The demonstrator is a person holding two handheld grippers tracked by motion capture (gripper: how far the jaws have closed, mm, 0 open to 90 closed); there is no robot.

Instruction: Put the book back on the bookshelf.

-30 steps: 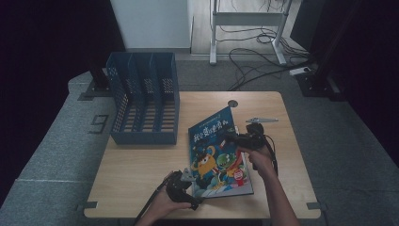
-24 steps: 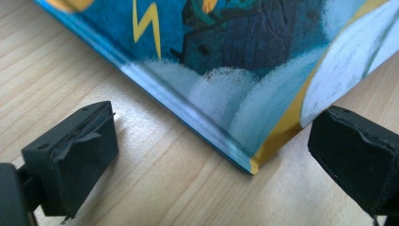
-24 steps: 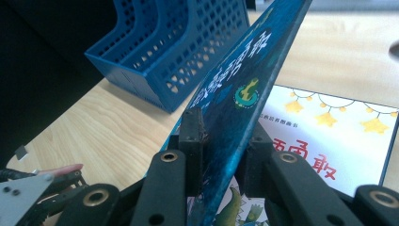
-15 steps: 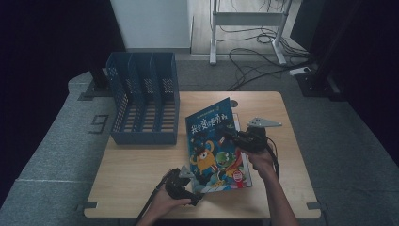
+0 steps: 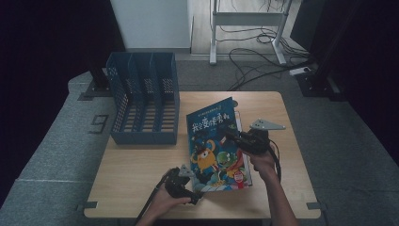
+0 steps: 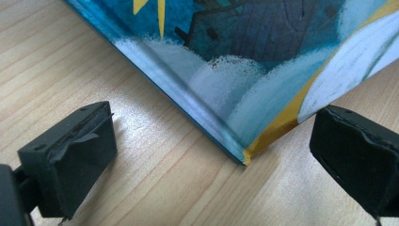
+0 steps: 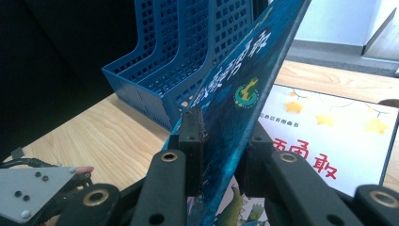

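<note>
**Book tilted up on its edge, one clamp holding it**

The right gripper (image 5: 235, 139) is clamped on the right-hand edge of the blue picture book (image 5: 214, 141), its jaws pinching the cover from both sides, as the right gripper view shows plainly. The book stands tilted, raised off a second book (image 7: 329, 141) that lies flat on the table (image 5: 141, 188) beneath it. The left gripper (image 5: 190, 181) sits at the book's near lower corner with its jaws spread wide, one either side of that corner and touching nothing (the left gripper view shows bare wood between each pad and the cover).

The grip is the weak spot. It holds a thin cover near one edge, so the book's weight hangs to one side of the clamp; I judge it could pivot in the jaws or slide out if the hand swings quickly. The lower corner rests on the table and could skid toward the person, since the open left jaws only flank it. Dragging the lower edge could also shove the flat book toward the table's right side.

The blue file rack (image 5: 143, 106) stands at the table's far left, its slots open upward and empty. Between rack and book lies a strip of bare table, enough to carry the book across upright. The rack's dividers are narrow, so the book would have to enter squarely; a skewed entry would catch on a divider's rim.
</note>
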